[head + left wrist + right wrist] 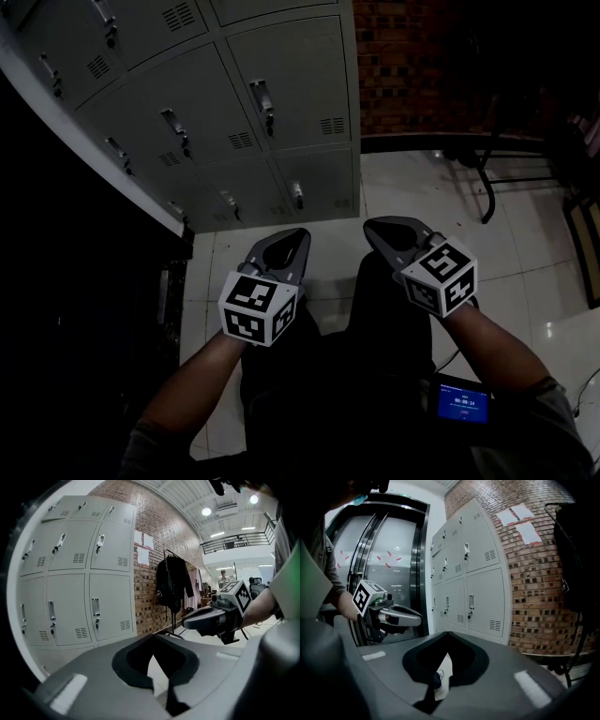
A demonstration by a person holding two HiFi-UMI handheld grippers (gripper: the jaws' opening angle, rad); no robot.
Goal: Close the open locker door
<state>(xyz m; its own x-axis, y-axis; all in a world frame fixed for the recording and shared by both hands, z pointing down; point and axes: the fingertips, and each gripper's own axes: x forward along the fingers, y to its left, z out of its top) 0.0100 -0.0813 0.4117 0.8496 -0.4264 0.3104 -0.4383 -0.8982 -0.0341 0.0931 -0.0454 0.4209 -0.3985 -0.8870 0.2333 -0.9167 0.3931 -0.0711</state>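
A bank of grey lockers stands ahead and to the left, each door with a handle and a vent. It also fills the left gripper view and shows in the right gripper view. No door stands plainly open in these views. My left gripper and right gripper hover side by side over the floor, short of the lockers and touching nothing. The left gripper's tips meet with nothing between them. So do the right gripper's. Each shows in the other's view, the right gripper and the left gripper.
A brick wall adjoins the lockers on the right, with papers stuck to it and a rack of dark clothes. A black-framed glass door stands left of the lockers. Furniture legs stand on the white tiled floor. A small blue screen hangs at my waist.
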